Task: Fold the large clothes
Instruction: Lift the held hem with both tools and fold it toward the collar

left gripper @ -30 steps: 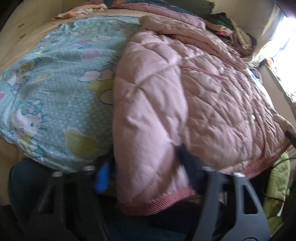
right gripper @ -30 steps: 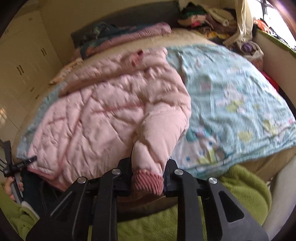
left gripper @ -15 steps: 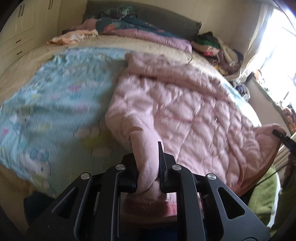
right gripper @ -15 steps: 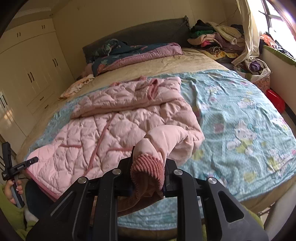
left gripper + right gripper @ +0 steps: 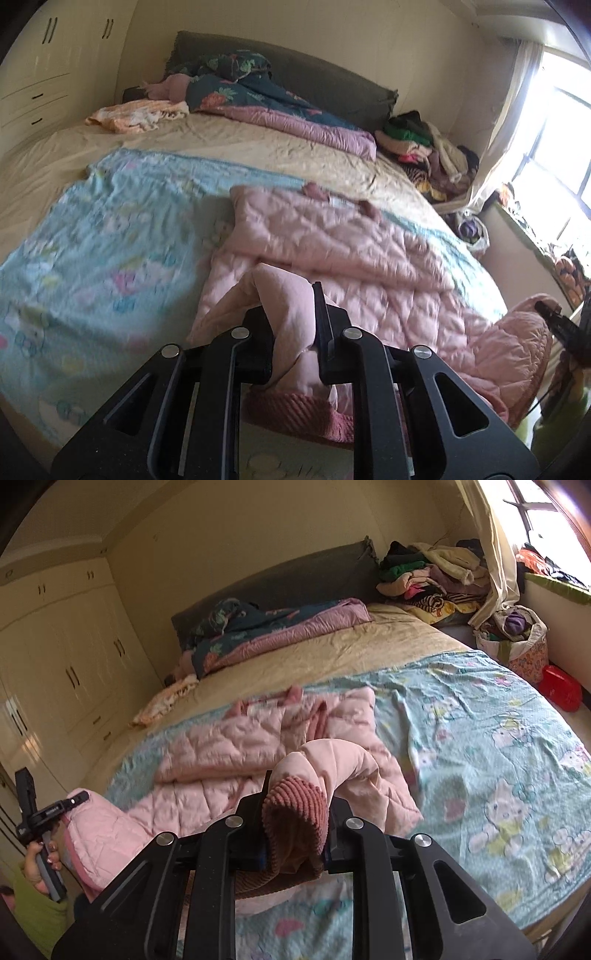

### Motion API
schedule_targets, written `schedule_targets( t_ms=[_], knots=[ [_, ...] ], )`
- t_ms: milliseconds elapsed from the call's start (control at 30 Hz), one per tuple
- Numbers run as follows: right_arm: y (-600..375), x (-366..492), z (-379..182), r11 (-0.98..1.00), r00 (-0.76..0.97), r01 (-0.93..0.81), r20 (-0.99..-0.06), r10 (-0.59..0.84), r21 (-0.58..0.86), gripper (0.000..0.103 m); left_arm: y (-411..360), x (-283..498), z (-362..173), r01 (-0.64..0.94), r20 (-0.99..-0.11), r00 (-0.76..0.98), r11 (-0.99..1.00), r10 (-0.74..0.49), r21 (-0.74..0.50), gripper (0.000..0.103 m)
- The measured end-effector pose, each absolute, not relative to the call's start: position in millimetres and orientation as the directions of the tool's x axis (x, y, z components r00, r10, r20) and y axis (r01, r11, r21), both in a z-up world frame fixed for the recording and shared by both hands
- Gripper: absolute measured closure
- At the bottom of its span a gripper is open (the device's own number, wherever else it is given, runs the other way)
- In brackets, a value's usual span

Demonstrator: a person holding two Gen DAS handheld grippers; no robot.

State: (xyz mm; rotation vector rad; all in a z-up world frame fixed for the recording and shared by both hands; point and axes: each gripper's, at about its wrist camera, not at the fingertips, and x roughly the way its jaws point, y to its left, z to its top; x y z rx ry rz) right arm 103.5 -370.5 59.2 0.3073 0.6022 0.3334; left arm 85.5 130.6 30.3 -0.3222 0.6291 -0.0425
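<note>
Two grippers each pinch a lower corner of the pink quilted jacket [image 5: 332,258], lifted off the near edge of the bed. Nearest the left camera, the left gripper [image 5: 293,328] is clamped on a bunched fold of the jacket's pale fabric, with the ribbed darker-pink hem [image 5: 295,413] hanging just below its fingers. In the right camera, the right gripper [image 5: 295,812] is closed on a ribbed cuff [image 5: 295,801], the sleeve [image 5: 340,760] arching up and away from the jaws before dropping back onto the jacket body.

Beyond the grippers, the rest of the jacket lies spread on a light blue cartoon-print blanket [image 5: 498,746], its collar end pointing toward the head of the bed. The far lower corner of the jacket sags between the two grippers; the left gripper appears at the left edge of the right view, gripped by a hand [image 5: 38,860].

Farther off, a tan sheet [image 5: 221,140] covers the mattress, then a dark floral and mauve quilt [image 5: 258,99] lies against a grey headboard [image 5: 332,85]. A heap of clothes [image 5: 432,576] sits by the window corner, and cream wardrobes [image 5: 66,657] line the wall.
</note>
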Motion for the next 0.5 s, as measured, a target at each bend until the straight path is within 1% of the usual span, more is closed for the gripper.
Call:
schedule_targets(
  t_ms=[267,500],
  knots=[
    [-376.9,128.0,84.5,0.879,0.806,-0.206,-0.434,0.402,0.431,0.084,142.5,115.2,59.6,-0.082,-0.520,0.845,0.932,-0.123,-0.354,0.094],
    [-374.9,154.4,102.5,0.884,0.831,-0.196,-0.407,0.379,0.423,0.084,153.7,143.7,74.1,-0.118,-0.508,0.857,0.924,-0.092,-0.365,0.094]
  ],
)
